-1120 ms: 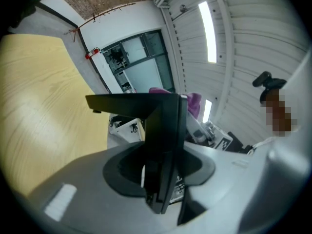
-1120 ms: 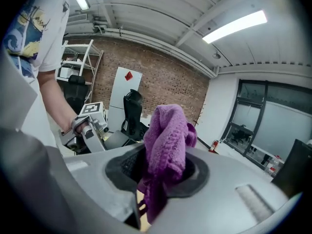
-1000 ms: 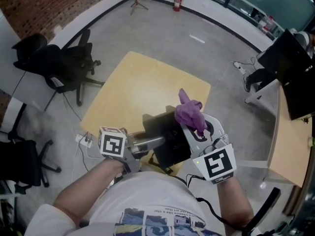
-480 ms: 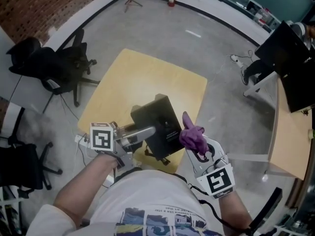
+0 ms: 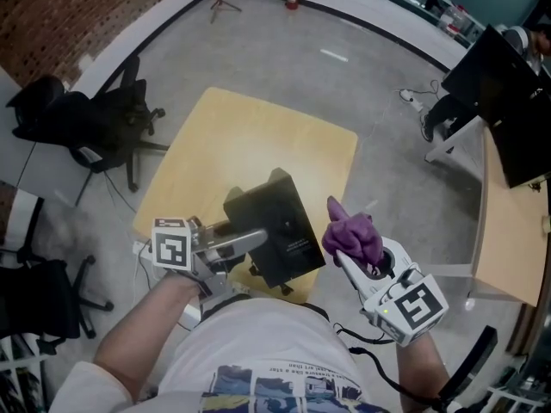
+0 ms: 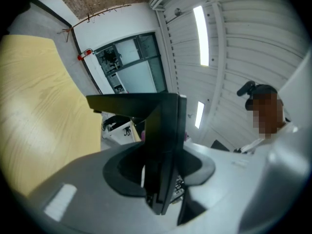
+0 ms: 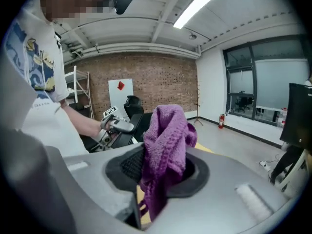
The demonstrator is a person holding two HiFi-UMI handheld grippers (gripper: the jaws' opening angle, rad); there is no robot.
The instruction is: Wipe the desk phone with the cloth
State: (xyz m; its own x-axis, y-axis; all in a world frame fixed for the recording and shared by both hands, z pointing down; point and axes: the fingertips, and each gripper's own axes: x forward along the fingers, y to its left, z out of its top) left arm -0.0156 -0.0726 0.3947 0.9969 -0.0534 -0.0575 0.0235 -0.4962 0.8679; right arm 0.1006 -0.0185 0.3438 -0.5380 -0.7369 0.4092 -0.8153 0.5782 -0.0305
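Right gripper (image 5: 349, 261): nearest the person's body. Its jaws are squeezed on a fluffy purple cloth (image 5: 353, 235) that sticks up out of them.
Left gripper (image 5: 261, 241): also close to the body. Its jaws pinch one edge of a flat black desk phone (image 5: 275, 226) and hold it tight.
Phone: it sits over the near edge of the table, and I think it is lifted up a bit. The cloth is just beside it on the right, not touching.
Table (image 5: 250, 144): a pale yellow wooden square, bare behind the phone.
Far away: black office chairs (image 5: 95, 114) on the grey floor.
Step now: I think the cloth has to come over to the phone.
How to do it well: keep the phone hand very still. Touch only with the soft cloth, never the hard jaws. Rub slowly from one side to the other. Push gently, or the phone may slip out.
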